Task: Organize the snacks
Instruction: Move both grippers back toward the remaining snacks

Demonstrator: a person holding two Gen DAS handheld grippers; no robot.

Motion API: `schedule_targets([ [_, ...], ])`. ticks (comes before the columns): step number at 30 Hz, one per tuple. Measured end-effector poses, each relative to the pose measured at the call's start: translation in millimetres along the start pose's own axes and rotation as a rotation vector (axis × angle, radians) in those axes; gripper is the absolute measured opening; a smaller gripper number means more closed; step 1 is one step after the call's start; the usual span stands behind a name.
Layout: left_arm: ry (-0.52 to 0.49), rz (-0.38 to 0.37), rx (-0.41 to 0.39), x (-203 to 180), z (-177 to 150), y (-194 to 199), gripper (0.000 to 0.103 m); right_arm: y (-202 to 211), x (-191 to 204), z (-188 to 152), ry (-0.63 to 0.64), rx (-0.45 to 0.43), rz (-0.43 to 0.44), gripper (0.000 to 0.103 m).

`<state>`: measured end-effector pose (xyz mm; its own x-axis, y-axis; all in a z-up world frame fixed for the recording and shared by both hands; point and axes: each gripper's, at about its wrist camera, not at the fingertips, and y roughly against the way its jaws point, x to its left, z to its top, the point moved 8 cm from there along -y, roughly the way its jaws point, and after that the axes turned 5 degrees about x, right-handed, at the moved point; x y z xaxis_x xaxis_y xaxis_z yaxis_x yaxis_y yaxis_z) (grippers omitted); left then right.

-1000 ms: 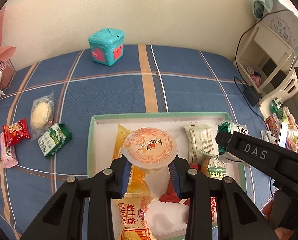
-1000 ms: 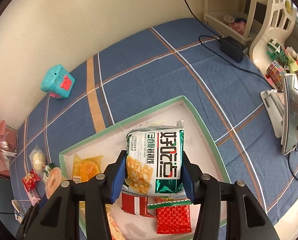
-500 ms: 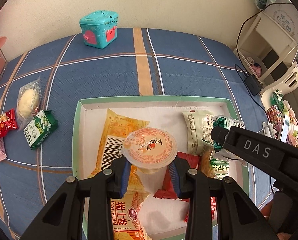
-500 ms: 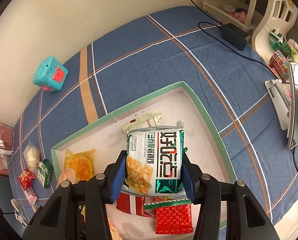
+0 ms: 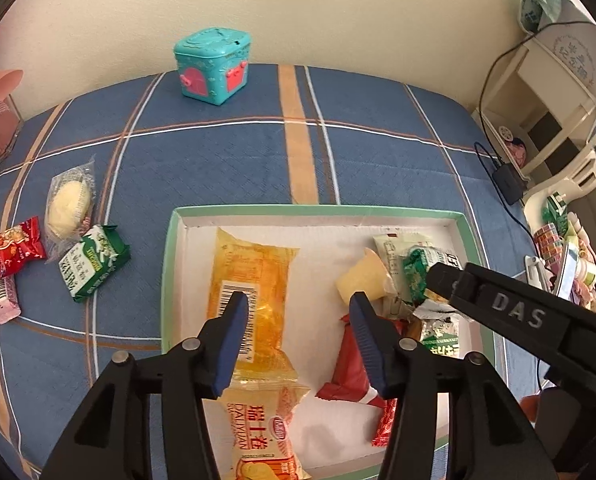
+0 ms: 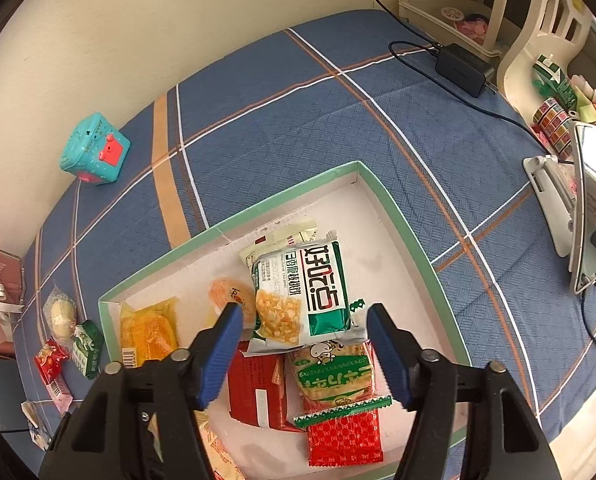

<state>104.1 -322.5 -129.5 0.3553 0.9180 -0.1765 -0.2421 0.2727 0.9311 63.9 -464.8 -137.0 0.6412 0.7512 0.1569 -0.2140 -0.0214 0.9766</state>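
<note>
A green-rimmed white tray (image 5: 318, 211) holds several snacks. My left gripper (image 5: 298, 312) hangs over it with its jaws opening and nothing between them. The orange-lidded jelly cup (image 5: 362, 280) lies tipped on its side just past the right fingertip, beside a long yellow cake packet (image 5: 254, 280). My right gripper (image 6: 304, 320) is opening too. The green-and-white biscuit packet (image 6: 302, 288) rests in the tray (image 6: 398, 216) on other packets, free of the pads. The jelly cup (image 6: 230, 296) lies to its left.
Left of the tray lie a wrapped bun (image 5: 68, 204), a green packet (image 5: 94, 268), a red packet (image 5: 16, 246) and a pink one (image 5: 2, 300). A teal toy box (image 5: 214, 66) stands by the wall. A power adapter (image 6: 464, 68) and a phone on a stand (image 6: 586, 208) sit at the right.
Both grippers have opened. The jelly cup fell from the left one and tipped over in the tray. The biscuit packet dropped from the right one onto the packets below.
</note>
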Motion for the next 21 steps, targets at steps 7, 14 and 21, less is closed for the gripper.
schedule_targets([
  [7,0.081,-0.015,-0.012,24,5,6,0.055,12,7,2,0.024,-0.031,-0.009,0.086],
  [14,0.191,-0.001,-0.045,69,10,19,0.056,22,18,1,0.043,-0.050,-0.007,0.086],
  [21,0.303,0.043,-0.083,125,9,33,0.064,16,43,-8,0.088,-0.037,-0.006,0.086],
])
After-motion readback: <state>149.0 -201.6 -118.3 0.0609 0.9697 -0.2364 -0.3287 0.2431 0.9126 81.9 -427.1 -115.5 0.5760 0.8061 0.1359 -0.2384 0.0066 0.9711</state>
